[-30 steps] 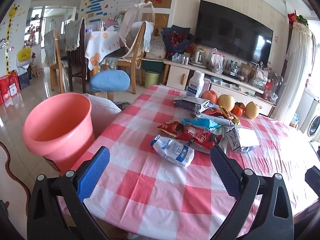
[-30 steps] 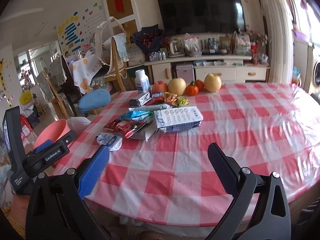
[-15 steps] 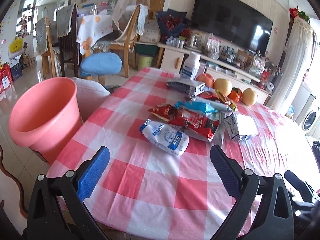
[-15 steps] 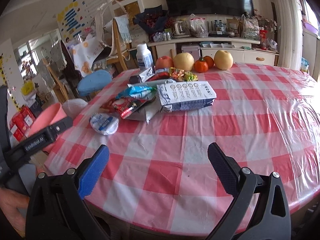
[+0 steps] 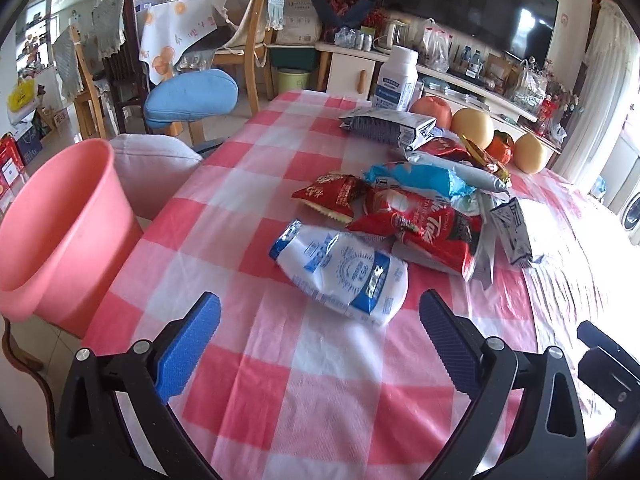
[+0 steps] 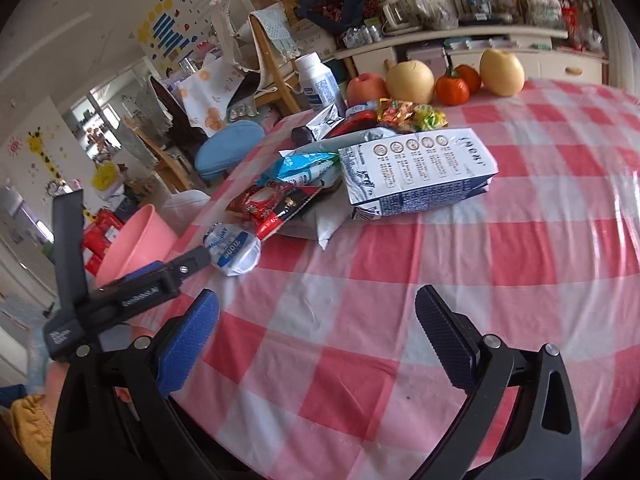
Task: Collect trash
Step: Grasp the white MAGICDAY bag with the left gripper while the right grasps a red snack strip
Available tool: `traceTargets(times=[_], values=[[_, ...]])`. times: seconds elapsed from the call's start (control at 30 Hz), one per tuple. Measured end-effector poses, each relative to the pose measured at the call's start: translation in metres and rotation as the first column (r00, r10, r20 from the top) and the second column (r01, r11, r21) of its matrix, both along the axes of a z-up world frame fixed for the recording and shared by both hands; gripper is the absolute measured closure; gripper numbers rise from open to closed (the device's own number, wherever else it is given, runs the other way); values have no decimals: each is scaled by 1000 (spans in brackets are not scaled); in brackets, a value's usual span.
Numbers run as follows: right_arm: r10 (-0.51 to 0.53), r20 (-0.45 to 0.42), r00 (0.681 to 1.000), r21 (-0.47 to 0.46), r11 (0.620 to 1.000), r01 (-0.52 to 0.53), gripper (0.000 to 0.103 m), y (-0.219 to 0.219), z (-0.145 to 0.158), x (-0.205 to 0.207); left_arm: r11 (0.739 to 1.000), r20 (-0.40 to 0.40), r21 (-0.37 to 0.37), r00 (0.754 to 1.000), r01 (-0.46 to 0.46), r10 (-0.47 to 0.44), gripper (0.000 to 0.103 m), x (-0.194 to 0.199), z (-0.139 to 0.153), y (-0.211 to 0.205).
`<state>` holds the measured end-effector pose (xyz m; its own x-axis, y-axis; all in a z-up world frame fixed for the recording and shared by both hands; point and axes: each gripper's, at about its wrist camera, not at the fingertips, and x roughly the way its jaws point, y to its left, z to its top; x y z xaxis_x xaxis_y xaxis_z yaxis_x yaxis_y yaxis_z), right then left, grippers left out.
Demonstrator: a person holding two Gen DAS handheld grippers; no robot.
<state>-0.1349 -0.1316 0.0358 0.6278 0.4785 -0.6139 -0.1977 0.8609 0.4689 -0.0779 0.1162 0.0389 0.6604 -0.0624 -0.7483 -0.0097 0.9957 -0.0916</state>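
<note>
1. Off the left edge of the worktop (image 5: 224, 208) stands a pink bucket (image 5: 60, 232), upright and open-topped, beside a pale cushion (image 5: 160, 160).
2. Left claw (image 5: 320, 328): jaws spread wide, holding nothing, poised above the checked cloth. The white-and-blue pouch (image 5: 344, 272) lies flat just ahead of it, between the lines of its two fingers but not touched by them.
3. Behind and right of the pouch, a heap of wrappers rests on the cloth: a small red snack packet (image 5: 332, 196), a larger red wrapper (image 5: 420, 228) touching the pouch, and a blue wrapper (image 5: 420, 180) above them.
4. A dark-printed bag (image 5: 384, 128) and a white bottle (image 5: 396, 80) sit at the far side of the heap.
5. A blue-and-white carton (image 6: 416, 172) lies on its side at the right of the heap, touching the wrappers.
6. Fruit stands in a row at the far edge: an apple (image 6: 366, 88), two pears (image 6: 410, 76) and orange-red fruits (image 6: 452, 90).
7. Right claw (image 6: 316, 320): jaws spread wide, empty, above bare cloth, well apart from the carton.
</note>
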Motion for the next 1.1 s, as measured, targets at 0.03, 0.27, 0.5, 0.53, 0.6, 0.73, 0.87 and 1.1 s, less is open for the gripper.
traceTargets(times=[0.03, 0.27, 0.5, 0.53, 0.6, 0.73, 0.87, 1.1], values=[[7, -3, 1000, 12, 1000, -7, 4, 0, -1, 2, 1000, 4, 6, 1000, 5, -5, 5, 3, 0, -2], [30, -6, 1000, -1, 1000, -30, 8, 5, -6, 11, 1000, -66, -30, 998, 0, -2, 5, 30, -16, 0], [57, -12, 998, -46, 997, -58, 13, 15, -11, 16, 999, -95, -28, 995, 22, -24, 5, 55, -28, -12], [60, -15, 998, -56, 997, -61, 12, 16, -11, 16, 999, -104, -7, 994, 34, -34, 5, 59, -30, -14], [62, -19, 998, -75, 995, -64, 12, 17, -13, 18, 997, -129, 51, 990, 62, -55, 5, 67, -33, -15], [62, -32, 998, -81, 995, -64, 12, 18, -16, 20, 987, -186, 152, 982, 52, -23, 5, 71, -35, -4], [74, -40, 996, -55, 996, -76, 12, 21, -16, 20, 993, -199, 120, 980, 16, 9, 5, 61, -29, 13], [48, -57, 997, 46, 998, -46, 13, 30, -14, 30, 999, -166, -2, 986, -34, 33, 6, 57, -24, 24]])
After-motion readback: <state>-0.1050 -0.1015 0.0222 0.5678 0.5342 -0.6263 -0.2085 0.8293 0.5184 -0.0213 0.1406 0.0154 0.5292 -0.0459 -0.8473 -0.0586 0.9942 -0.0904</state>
